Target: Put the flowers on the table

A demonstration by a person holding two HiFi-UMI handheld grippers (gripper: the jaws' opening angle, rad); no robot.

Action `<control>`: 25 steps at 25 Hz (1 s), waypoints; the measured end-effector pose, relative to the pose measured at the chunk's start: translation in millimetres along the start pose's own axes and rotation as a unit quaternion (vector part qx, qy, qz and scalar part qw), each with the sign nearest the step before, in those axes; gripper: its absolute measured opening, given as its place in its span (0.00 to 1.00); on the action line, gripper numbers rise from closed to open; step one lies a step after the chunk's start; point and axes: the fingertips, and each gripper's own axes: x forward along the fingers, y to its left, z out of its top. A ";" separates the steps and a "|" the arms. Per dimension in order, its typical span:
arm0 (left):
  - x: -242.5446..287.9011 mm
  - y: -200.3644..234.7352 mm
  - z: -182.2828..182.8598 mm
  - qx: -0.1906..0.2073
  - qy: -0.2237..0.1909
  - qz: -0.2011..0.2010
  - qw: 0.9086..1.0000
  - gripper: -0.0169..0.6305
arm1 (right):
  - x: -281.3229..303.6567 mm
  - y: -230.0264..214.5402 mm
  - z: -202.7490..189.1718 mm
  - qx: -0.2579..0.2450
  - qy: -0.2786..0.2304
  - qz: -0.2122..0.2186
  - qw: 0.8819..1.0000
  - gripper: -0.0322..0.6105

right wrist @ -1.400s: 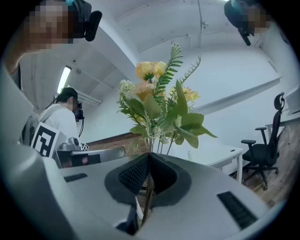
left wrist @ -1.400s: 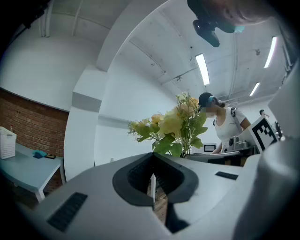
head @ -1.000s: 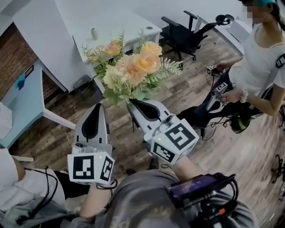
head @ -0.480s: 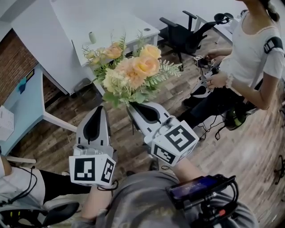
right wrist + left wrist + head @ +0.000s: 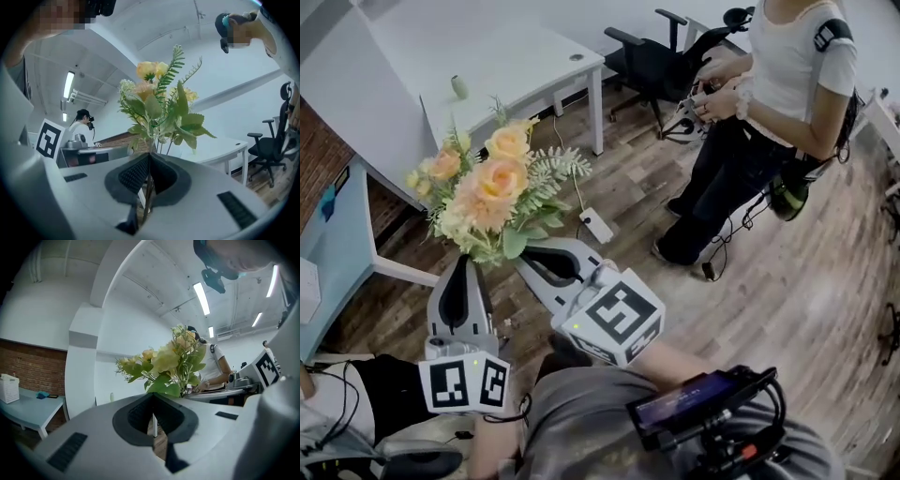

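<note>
1. Right gripper view: your right gripper (image 5: pixel 149 157) is clamped on the stems of the flowers (image 5: pixel 159 105), which stand upright above it.
2. Your left gripper (image 5: pixel 153 397) is closed and empty just beside it.
3. The white table (image 5: pixel 520 66) edge lies beyond the blooms, with bare wooden floor (image 5: pixel 628 183) between.

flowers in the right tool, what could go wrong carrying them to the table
1. The right tool pinches only the thin stems low down, so the top-heavy flowers may tip or slip.
2. A power strip lies on the floor ahead, before the white table: a tripping hazard.
</note>
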 end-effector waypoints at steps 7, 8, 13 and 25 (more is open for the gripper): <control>46.7 22.1 -5.9 -0.009 0.018 -0.016 1.000 0.04 | 28.2 -38.7 0.8 0.018 0.010 -0.030 0.999 0.07; 59.2 28.5 -4.7 -0.010 0.019 -0.022 1.000 0.04 | 37.0 -48.2 3.4 0.019 0.011 -0.038 0.999 0.07; 106.9 66.1 -7.4 -0.012 0.012 -0.042 0.999 0.04 | 85.1 -81.8 -0.3 0.019 0.017 -0.067 0.997 0.07; 149.0 99.6 -21.3 0.008 -0.025 -0.062 0.998 0.04 | 130.5 -117.6 -12.9 0.005 -0.010 -0.088 0.996 0.07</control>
